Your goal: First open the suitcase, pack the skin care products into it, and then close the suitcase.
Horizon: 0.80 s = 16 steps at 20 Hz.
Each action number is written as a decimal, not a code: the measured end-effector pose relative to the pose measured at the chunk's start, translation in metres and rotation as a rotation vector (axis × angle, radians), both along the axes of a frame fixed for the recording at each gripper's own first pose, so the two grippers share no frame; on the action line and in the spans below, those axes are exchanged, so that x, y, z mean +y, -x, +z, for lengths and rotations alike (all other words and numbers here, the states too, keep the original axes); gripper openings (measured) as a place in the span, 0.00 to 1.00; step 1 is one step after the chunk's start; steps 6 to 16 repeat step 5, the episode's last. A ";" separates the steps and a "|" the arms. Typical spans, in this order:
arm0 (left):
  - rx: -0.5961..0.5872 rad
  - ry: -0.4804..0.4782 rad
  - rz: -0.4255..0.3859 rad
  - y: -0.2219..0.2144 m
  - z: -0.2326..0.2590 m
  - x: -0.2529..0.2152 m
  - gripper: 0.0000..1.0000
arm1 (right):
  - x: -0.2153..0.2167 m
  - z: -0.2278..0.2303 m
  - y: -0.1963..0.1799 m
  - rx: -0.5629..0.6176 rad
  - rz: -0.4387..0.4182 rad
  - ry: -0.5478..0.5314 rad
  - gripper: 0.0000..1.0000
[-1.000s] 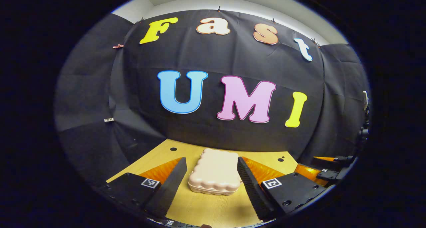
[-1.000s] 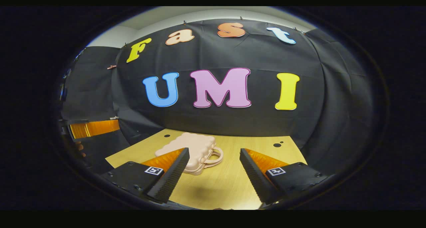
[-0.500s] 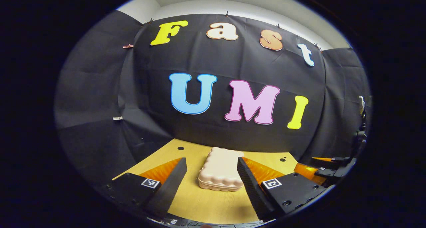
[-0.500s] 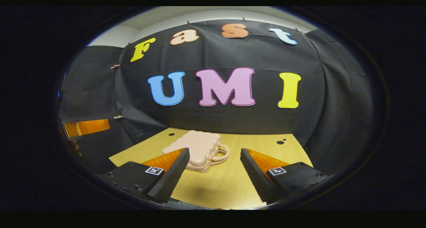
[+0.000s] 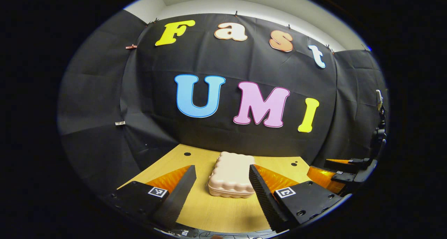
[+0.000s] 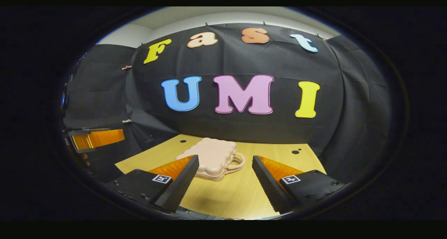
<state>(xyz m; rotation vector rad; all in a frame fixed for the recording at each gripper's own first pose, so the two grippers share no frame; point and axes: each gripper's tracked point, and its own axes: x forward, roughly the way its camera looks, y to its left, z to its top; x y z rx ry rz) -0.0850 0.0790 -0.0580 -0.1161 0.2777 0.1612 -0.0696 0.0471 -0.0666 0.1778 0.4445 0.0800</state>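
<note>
A small pale pink suitcase (image 5: 231,175) with a bumpy, scalloped shell lies flat and closed on the wooden table (image 5: 216,211). In the right gripper view the suitcase (image 6: 212,156) shows its looped handle (image 6: 237,162) pointing right. My left gripper (image 5: 222,192) is open, well short of the case, which sits between and beyond its fingers. My right gripper (image 6: 224,183) is also open, with the case just beyond its left finger (image 6: 181,185). Nothing is held. No skin care products are in sight.
The other gripper (image 5: 344,172) shows at the right edge of the left gripper view, and the left one (image 6: 94,138) at the left edge of the right gripper view. The black cloth wall (image 6: 244,127) closes the table's far side. Small holes (image 6: 295,151) mark the tabletop.
Both views have shifted slightly; the suitcase now sits a little more to the right between the left gripper's fingers and a bit nearer the middle in the right gripper view. Both grippers stay open.
</note>
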 end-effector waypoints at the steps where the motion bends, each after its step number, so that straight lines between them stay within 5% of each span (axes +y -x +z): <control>1: 0.002 0.003 -0.007 0.001 -0.001 0.000 0.96 | 0.001 0.001 0.002 -0.001 -0.004 0.004 0.98; 16: -0.001 0.012 -0.028 0.001 -0.001 -0.001 0.96 | 0.004 0.000 0.006 -0.001 -0.021 0.009 0.98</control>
